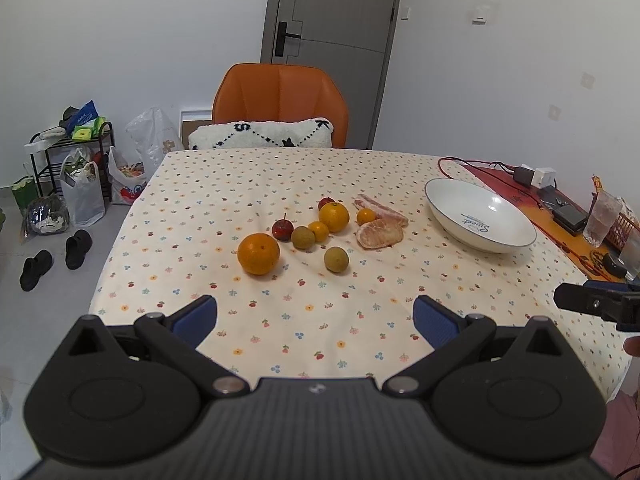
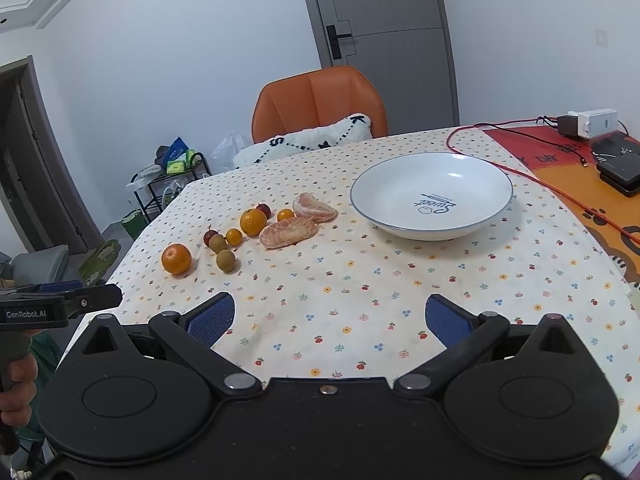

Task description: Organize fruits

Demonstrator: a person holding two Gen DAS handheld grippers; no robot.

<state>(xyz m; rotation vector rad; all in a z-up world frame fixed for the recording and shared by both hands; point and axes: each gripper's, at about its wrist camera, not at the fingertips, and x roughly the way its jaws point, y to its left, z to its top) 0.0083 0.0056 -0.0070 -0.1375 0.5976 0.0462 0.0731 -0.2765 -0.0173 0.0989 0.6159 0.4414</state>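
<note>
Loose fruit lies mid-table on the flowered cloth: a big orange (image 1: pixel 258 253) (image 2: pixel 176 258), a second orange (image 1: pixel 334 217) (image 2: pixel 253 222), two small orange citrus, two green-brown round fruits (image 1: pixel 335 259) (image 2: pixel 225 260), two small red fruits (image 1: pixel 283 229), and two peeled pomelo pieces (image 1: pixel 378 233) (image 2: pixel 289 232). An empty white bowl (image 1: pixel 516 236) (image 2: pixel 472 224) stands to their right. My left gripper (image 1: pixel 316 316) hovers open over the near cloth, nothing between its blue pads. My right gripper (image 2: pixel 330 316) is likewise open and empty, nearer the bowl.
An orange chair (image 1: pixel 280 98) with a white cushion stands at the far edge. Chargers, a red cable (image 2: pixel 532 178) and black boxes lie on the orange mat at right, with a glass (image 1: pixel 600 218). Bags, a rack and shoes occupy the floor at left.
</note>
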